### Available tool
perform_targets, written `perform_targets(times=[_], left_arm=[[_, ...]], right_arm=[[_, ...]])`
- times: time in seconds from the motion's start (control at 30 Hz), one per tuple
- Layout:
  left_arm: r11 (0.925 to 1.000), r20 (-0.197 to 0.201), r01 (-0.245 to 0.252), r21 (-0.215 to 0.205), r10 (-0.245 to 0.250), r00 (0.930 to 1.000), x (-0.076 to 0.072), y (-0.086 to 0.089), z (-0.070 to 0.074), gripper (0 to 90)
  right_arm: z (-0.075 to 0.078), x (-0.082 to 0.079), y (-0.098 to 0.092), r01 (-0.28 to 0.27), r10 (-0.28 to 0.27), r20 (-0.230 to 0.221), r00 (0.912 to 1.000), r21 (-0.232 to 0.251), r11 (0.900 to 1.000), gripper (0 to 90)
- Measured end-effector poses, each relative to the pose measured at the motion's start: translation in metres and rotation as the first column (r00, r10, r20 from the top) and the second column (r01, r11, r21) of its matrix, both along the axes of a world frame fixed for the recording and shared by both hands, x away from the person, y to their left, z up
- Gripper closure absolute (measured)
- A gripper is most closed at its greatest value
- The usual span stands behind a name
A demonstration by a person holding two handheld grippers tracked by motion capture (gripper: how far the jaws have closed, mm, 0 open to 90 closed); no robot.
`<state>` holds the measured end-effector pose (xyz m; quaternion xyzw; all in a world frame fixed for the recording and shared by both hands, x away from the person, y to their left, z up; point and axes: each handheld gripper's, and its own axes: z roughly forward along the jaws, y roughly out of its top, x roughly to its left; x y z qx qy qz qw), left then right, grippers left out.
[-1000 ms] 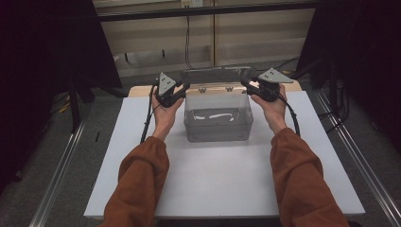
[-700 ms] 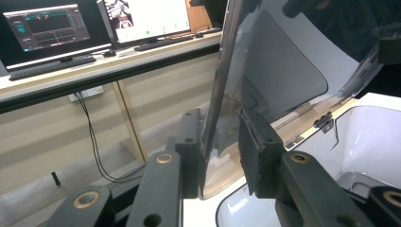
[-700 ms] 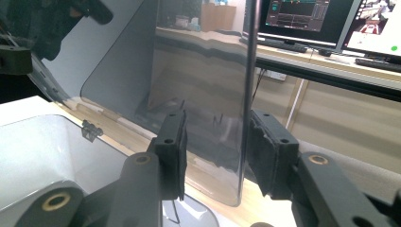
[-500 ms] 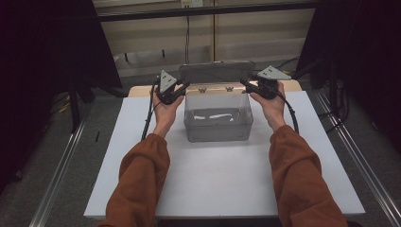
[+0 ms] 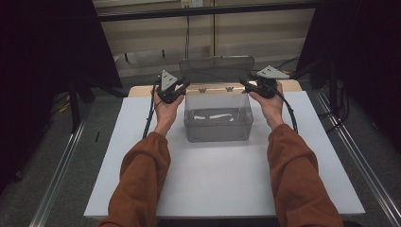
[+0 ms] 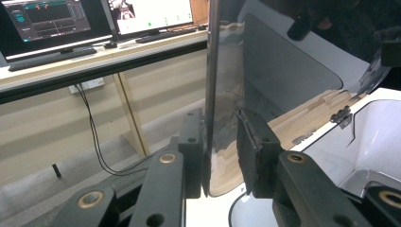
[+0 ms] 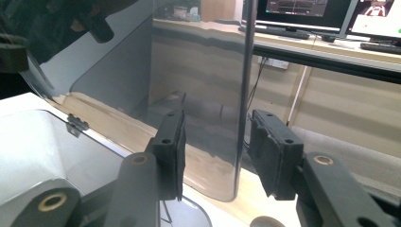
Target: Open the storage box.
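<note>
The left claw (image 6: pixel 220 151) is being kept spread around the left edge of the lid (image 5: pixel 216 69): one pad (image 6: pixel 191 142) is touching the panel, the other is standing just off it. The right claw (image 7: pixel 217 151) is likewise being held spread, the lid's right edge passing between its pads with a gap on both sides. Neither is pinching.

Over the last second the lid has been swung up from flat on the box (image 5: pixel 217 124) to nearly upright, so the box is now being left open; the opening step is judged almost done, and release or a further push back is judged next.

The lid is being held at the box's far rim on its hinges (image 5: pixel 215 89), its free edge pointing up, its long axis running left to right across the worktop (image 5: pixel 213 179). The box is sitting centred at the worktop's far side, something pale lying inside.
</note>
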<state>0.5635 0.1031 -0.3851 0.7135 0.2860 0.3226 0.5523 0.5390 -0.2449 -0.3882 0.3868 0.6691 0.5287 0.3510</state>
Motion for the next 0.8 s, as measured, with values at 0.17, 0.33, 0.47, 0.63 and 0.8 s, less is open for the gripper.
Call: perform_targets(times=[0.17,0.33,0.47,0.63,0.8], left_arm=[[1.0000,-0.006,-0.002,0.002,0.002,1.0000,0.002,0.000,0.000,72.8],[1.0000,-0.017,0.001,0.002,-0.001,0.9999,0.004,0.000,-0.001,73.0],[1.0000,-0.044,-0.005,0.003,0.005,0.9990,0.007,-0.001,-0.007,73.5],[0.9999,-0.045,-0.017,-0.002,0.017,0.9988,0.009,-0.004,-0.011,71.7],[0.9998,-0.048,-0.012,0.014,0.013,0.9988,0.012,-0.002,-0.009,73.5]], right_arm=[[-0.006,0.003,0.001,-0.005,0.005,-0.014,0.9999,0.012,1.000,57.4],[-0.008,0.004,0.004,-0.010,0.010,-0.024,0.9997,0.025,1.000,58.5],[-0.010,0.005,0.002,-0.003,0.004,-0.034,0.9994,0.027,1.000,59.6],[-0.012,0.007,0.001,0.001,0.000,-0.042,0.9991,0.015,1.000,62.3],[-0.011,0.010,0.000,0.004,-0.003,-0.044,0.9990,0.020,1.000,66.0]])
